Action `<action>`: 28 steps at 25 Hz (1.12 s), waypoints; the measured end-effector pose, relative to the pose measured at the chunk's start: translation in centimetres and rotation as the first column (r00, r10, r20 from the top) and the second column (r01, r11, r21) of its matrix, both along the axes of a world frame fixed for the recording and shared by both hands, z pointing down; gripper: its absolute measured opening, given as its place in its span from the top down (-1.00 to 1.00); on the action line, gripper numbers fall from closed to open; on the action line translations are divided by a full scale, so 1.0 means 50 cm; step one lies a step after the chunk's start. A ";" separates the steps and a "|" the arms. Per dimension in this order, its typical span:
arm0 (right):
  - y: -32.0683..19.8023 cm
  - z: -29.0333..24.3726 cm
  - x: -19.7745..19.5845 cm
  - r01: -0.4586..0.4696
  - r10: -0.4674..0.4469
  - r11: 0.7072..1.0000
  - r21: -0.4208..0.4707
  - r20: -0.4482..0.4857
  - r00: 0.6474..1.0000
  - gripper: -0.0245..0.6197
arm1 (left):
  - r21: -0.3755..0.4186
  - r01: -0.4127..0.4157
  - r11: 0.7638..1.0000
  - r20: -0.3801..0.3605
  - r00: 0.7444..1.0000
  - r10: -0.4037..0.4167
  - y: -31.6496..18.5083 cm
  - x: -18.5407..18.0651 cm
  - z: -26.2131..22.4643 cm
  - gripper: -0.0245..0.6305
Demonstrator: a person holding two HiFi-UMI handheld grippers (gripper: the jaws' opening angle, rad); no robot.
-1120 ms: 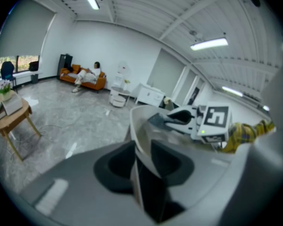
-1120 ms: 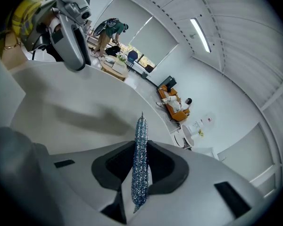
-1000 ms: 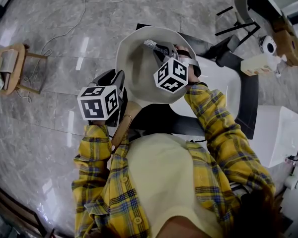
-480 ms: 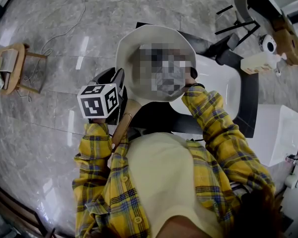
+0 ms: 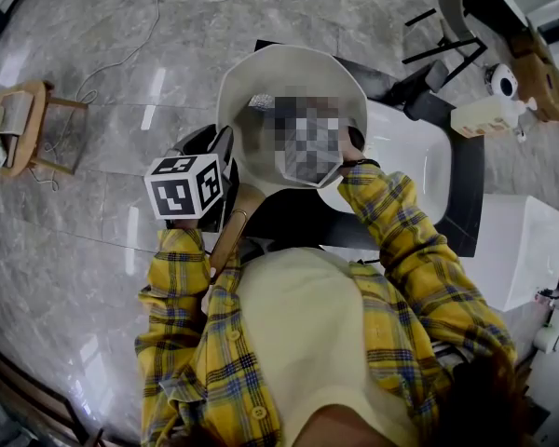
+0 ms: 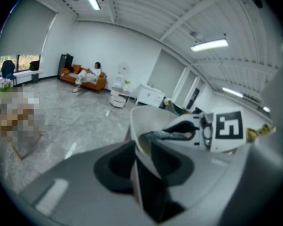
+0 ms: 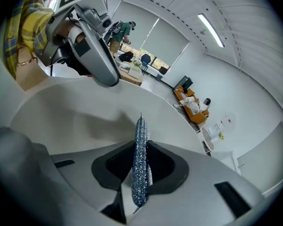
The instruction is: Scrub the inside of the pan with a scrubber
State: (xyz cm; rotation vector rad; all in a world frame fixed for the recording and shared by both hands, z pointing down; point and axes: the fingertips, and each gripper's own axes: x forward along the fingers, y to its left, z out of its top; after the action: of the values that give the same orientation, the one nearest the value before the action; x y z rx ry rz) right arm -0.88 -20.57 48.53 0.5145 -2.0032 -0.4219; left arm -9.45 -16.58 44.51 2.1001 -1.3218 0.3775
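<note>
A cream pan [image 5: 261,147] is held tilted over the floor, and its wooden handle [image 5: 231,238] points back toward me. My left gripper [image 5: 222,156] is shut on the pan's rim [image 6: 140,160] near the handle, with the thin wall pinched between its jaws. A glittery silver-blue scrubber [image 7: 140,164] stands edge-on in my right gripper [image 7: 140,173], which is shut on it. The scrubber's tip [image 5: 261,101] lies against the pan's inner wall [image 7: 70,121]. In the head view a mosaic patch hides most of the right gripper. The left gripper view shows the right gripper [image 6: 179,136] reaching into the pan.
A white basin [image 5: 419,161] on a black frame [image 5: 470,189] sits right of the pan. A small wooden stool [image 5: 23,119] stands far left and a cable [image 5: 158,21] runs over the marble floor. An orange sofa [image 6: 87,79] with people stands across the room.
The right gripper and scrubber have slid left across the pan's inside and a little lower. The left gripper and the pan have kept still.
</note>
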 end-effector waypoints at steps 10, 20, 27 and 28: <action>0.047 -0.004 -0.021 0.078 -0.082 0.989 -0.123 -0.027 0.996 0.68 | -0.002 -0.005 1.000 -0.001 1.000 0.005 0.000 -0.001 -0.001 0.59; 0.107 -0.008 -0.031 0.129 -0.146 0.958 -0.258 -0.044 0.988 0.67 | -0.002 -0.007 1.000 0.000 1.000 0.007 -0.001 -0.001 -0.001 0.59; 0.153 -0.011 -0.026 0.173 -0.210 0.917 -0.359 -0.066 0.976 0.67 | -0.002 -0.011 1.000 0.001 1.000 0.011 0.000 -0.001 -0.001 0.59; 0.159 -0.012 -0.024 0.177 -0.217 0.911 -0.372 -0.067 0.974 0.67 | -0.003 -0.012 1.000 0.002 1.000 0.012 0.000 -0.001 -0.001 0.59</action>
State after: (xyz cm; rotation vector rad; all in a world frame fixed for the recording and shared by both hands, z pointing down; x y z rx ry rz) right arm -2.10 -12.64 47.93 0.0546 -1.9752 -0.1846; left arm -9.51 -16.60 44.48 2.1068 -1.3098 0.3859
